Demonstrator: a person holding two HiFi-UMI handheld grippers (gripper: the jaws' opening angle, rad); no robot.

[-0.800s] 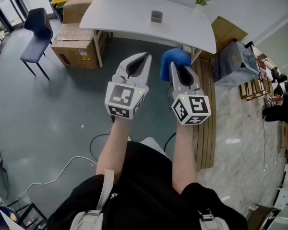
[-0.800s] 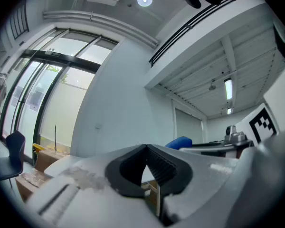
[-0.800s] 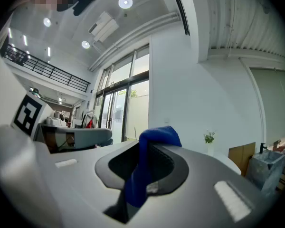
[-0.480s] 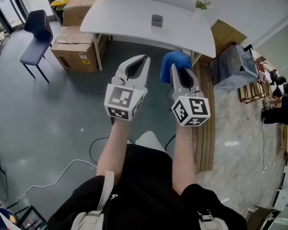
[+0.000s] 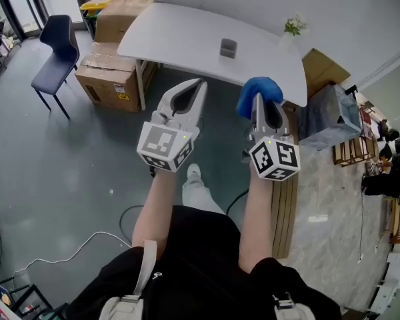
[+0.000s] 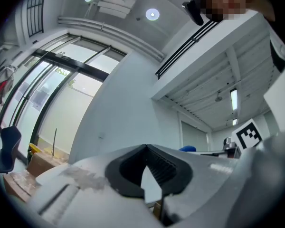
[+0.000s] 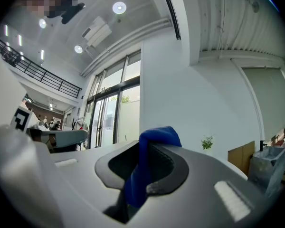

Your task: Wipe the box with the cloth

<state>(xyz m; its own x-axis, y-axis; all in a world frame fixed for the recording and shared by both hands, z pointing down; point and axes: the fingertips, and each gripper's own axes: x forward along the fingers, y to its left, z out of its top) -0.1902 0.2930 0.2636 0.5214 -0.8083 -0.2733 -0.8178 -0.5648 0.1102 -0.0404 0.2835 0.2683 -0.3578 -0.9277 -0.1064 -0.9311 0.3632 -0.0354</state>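
Right gripper [image 5: 259, 101], jaws clamped on the bunched blue cloth [image 5: 258, 87], raised in the air before the white table [image 5: 167, 32] on which the small grey box [image 5: 228, 47] stands apart from the cloth; left gripper [image 5: 201, 84] alongside, jaws together on nothing.

I'm looking along the left gripper [image 6: 146, 148]: its pale grey jaws are meeting tip to tip, empty, with a sliver of light showing through the hollow between the black ribbed pads [image 6: 164, 167]. It's pointing up at a white ceiling where round recessed lights [image 6: 152, 14] are glowing. Tall glazed windows [image 6: 47, 94] are filling the left side, with a dark blue chair [image 6: 4, 146] and brown cardboard boxes [image 6: 31, 163] sitting below them. At the right, a white cube with a black-and-white square marker [image 6: 249, 133] is showing, and a bit of blue cloth [image 6: 187, 149] is peeking over the jaw.
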